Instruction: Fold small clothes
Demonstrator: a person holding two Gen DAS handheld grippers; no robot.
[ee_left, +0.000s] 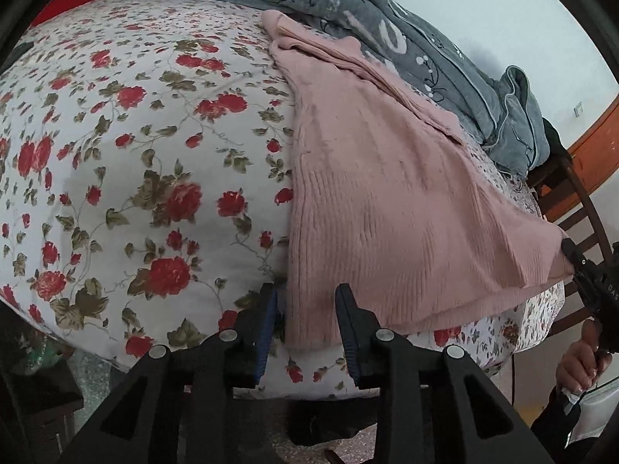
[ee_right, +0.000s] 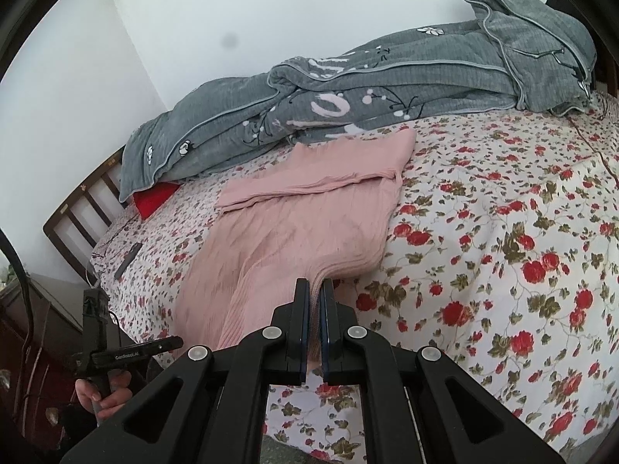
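A corner of the pink garment [ee_right: 309, 232] is clamped in the right gripper [ee_right: 316, 294], fingers closed. The left gripper [ee_left: 305, 305] is held partly open astride the garment's near edge on the bed [ee_left: 135, 174], nothing gripped.

One pink ribbed knit garment [ee_right: 309, 224] lies on one floral bedsheet [ee_right: 503, 251]. One grey quilted blanket [ee_right: 367, 96], one red cushion [ee_right: 154, 198].
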